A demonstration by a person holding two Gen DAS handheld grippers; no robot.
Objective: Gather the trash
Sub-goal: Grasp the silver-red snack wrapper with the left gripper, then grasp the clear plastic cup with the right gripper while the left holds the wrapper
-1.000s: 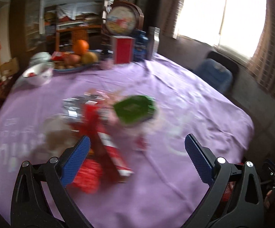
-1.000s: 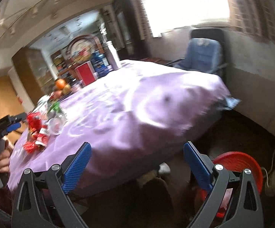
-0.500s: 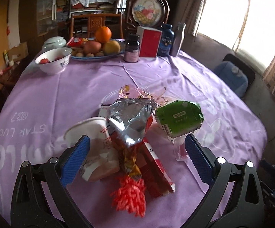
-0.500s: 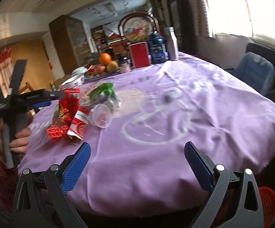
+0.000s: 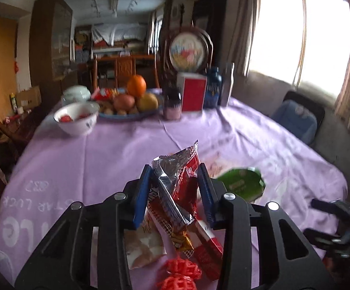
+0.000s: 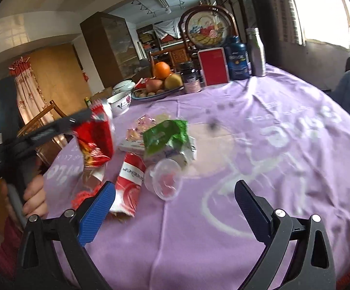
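My left gripper (image 5: 175, 191) is shut on a crumpled red and silver snack bag (image 5: 177, 178) and holds it above the purple tablecloth (image 5: 102, 159). In the right wrist view that bag (image 6: 94, 137) hangs at the left, lifted off the table. More trash lies below: a green packet (image 6: 165, 135), a clear plastic cup (image 6: 165, 181) on its side, a red and white wrapper (image 6: 129, 183), and red netting (image 5: 179, 273). My right gripper (image 6: 175, 203) is open and empty, near the table's front edge, just short of the cup.
At the table's far side stand a white bowl (image 5: 75, 120), a fruit plate (image 5: 131, 113) with an orange, a small jar (image 5: 172, 106), a red box (image 5: 191, 94), a blue bottle (image 6: 237, 58) and a metal bottle (image 6: 257, 53). A blue-cushioned chair (image 5: 295, 120) stands at the right.
My left gripper has shut on the red and silver snack bag and lifted it off the pile. My right gripper has moved in closer to the trash and stays open.
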